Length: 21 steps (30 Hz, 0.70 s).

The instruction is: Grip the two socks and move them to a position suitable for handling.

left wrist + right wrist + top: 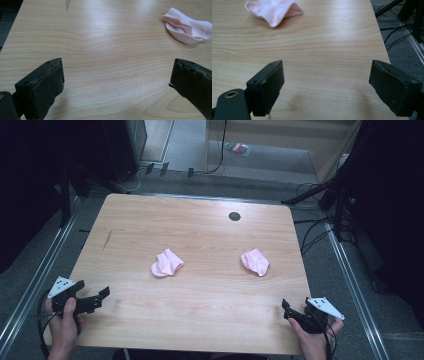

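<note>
Two crumpled pale pink fabric socks, left one, right one, no readable writing, light wooden table, left gripper released, right gripper released, both empty

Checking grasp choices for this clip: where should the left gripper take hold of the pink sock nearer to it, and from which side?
The left pink sock lies crumpled and low on the table, apart from the open left gripper. Probably best to come down from above and pinch a raised fold on its upper bunched part, since the flat edges hug the wood.
</note>
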Each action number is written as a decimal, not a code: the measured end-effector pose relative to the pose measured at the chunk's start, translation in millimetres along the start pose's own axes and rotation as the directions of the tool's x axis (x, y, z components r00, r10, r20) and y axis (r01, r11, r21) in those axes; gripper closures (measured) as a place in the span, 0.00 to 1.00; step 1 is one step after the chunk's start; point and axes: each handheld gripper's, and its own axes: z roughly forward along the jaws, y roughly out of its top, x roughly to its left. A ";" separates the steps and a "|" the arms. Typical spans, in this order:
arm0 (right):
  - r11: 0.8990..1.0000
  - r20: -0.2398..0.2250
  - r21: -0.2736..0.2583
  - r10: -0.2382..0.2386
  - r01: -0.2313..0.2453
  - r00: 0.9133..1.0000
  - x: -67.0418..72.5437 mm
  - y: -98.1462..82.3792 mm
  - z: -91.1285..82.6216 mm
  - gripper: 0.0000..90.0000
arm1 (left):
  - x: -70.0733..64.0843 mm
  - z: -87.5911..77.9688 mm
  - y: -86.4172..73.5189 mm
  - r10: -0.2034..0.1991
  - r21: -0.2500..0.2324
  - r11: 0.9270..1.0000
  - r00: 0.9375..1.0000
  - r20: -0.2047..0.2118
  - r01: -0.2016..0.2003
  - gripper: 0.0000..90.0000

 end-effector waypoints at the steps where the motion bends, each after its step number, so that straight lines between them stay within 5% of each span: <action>1: 1.000 0.000 0.000 0.000 0.000 1.000 0.0 0.0 0.0 0.14 | 0.1 0.1 0.1 0.000 0.000 1.000 1.000 0.001 0.000 0.00; 8: 1.000 0.014 0.000 0.007 -0.007 1.000 -0.4 1.2 -1.4 0.15 | 0.5 -0.1 -0.1 -0.006 -0.007 1.000 1.000 0.002 0.006 0.00; 21: 0.999 -0.048 -0.032 -0.011 0.009 0.999 16.5 28.0 -7.0 0.22 | 0.4 -0.5 -0.5 -0.008 -0.004 1.000 1.000 0.012 0.008 0.00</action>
